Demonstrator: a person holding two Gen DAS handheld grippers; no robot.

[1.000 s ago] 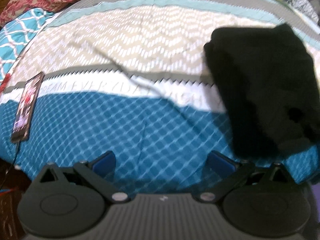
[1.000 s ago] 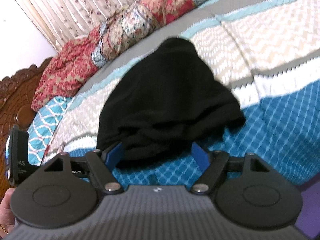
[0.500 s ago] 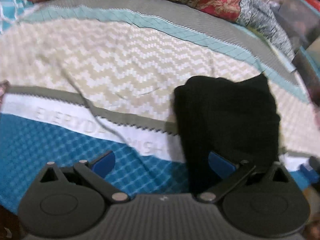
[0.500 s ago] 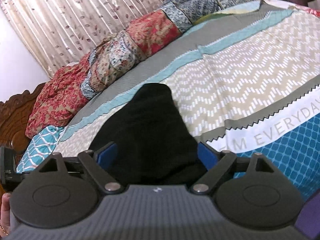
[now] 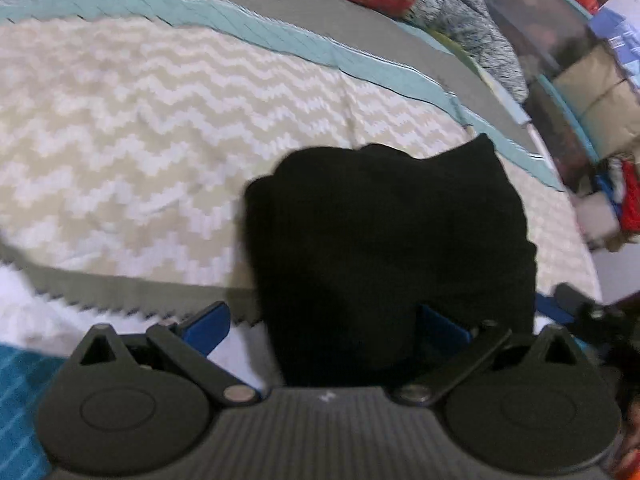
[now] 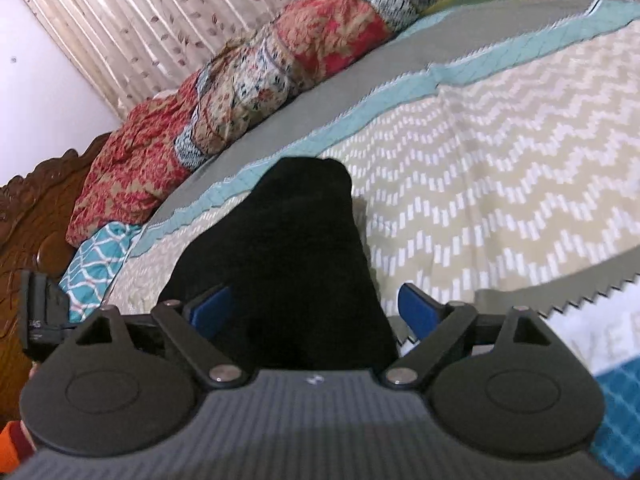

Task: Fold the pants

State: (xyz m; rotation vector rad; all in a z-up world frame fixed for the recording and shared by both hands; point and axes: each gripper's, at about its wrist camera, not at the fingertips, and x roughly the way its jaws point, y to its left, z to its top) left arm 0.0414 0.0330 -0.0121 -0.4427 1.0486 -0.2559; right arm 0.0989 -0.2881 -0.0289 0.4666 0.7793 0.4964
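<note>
In the left wrist view, the bedspread (image 5: 120,140) is filling the left and centre of the frame with its beige chevron band. The left gripper (image 5: 324,324) is sitting at the bottom centre with its blue fingers (image 5: 208,326) spread wide apart, clamping nothing. The black pants (image 5: 392,248), folded into a compact bundle, are lying on the bed just right of centre, their near edge reaching between the fingers. Cluttered boxes (image 5: 592,92) are showing at the upper right.

In the right wrist view, a carved wooden headboard (image 6: 24,232) is standing at the far left, with patterned pillows (image 6: 240,80) running along the upper left. The pants (image 6: 280,248) are lying at lower centre, and the right gripper (image 6: 314,312) is resting at the bottom with its fingers (image 6: 416,312) wide apart, astride the bundle's near end.
</note>
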